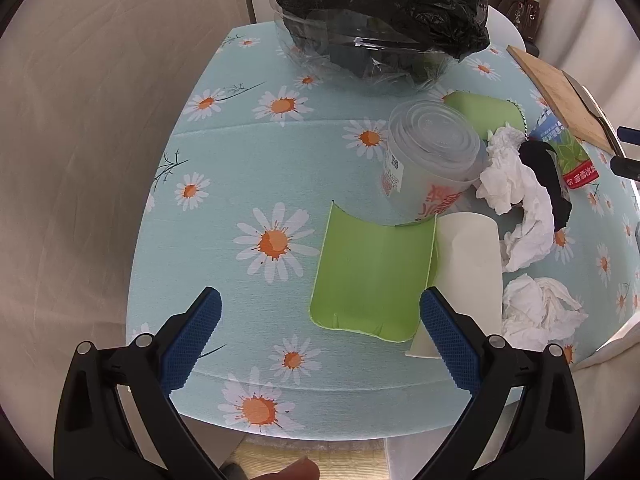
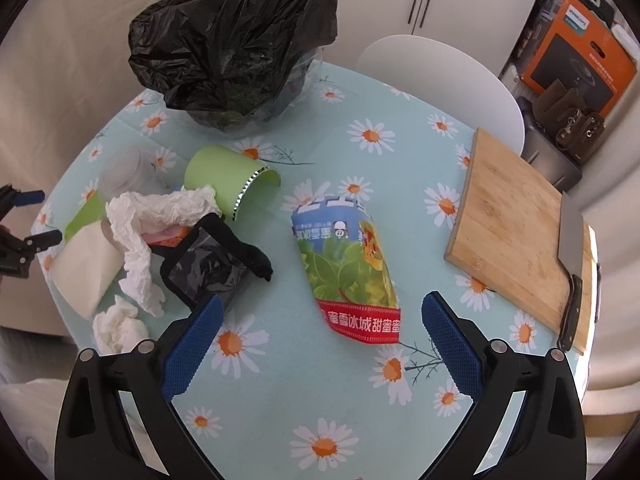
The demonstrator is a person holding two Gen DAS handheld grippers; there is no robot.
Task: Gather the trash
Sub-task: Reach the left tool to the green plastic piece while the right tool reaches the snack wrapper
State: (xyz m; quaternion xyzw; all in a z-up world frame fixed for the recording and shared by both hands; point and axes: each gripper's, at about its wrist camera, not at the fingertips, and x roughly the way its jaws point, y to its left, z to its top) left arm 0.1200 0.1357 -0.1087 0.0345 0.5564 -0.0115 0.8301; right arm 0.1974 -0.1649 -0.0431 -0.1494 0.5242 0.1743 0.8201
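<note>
Trash lies on a daisy-print table. In the left wrist view a flattened green paper cup (image 1: pixel 370 276) lies just ahead of my open left gripper (image 1: pixel 320 312), between its blue fingertips. Beside it are a white paper cup (image 1: pixel 468 276), a clear plastic cup (image 1: pixel 428 160) and crumpled tissues (image 1: pixel 520 208). In the right wrist view a flattened printed cup (image 2: pixel 348 276) lies ahead of my open right gripper (image 2: pixel 320 312), slightly right of centre between the fingers. A green cup (image 2: pixel 228 180), black wrapper (image 2: pixel 208 268) and tissues (image 2: pixel 160 216) lie to its left. A bowl lined with a black bag (image 2: pixel 232 48) stands at the back.
A wooden cutting board (image 2: pixel 520 232) with a cleaver (image 2: pixel 572 264) on it rests at the table's right edge. A white chair (image 2: pixel 440 76) stands behind the table. An orange box (image 2: pixel 576 48) and dark pouches sit at the far right. A curtain hangs on the left.
</note>
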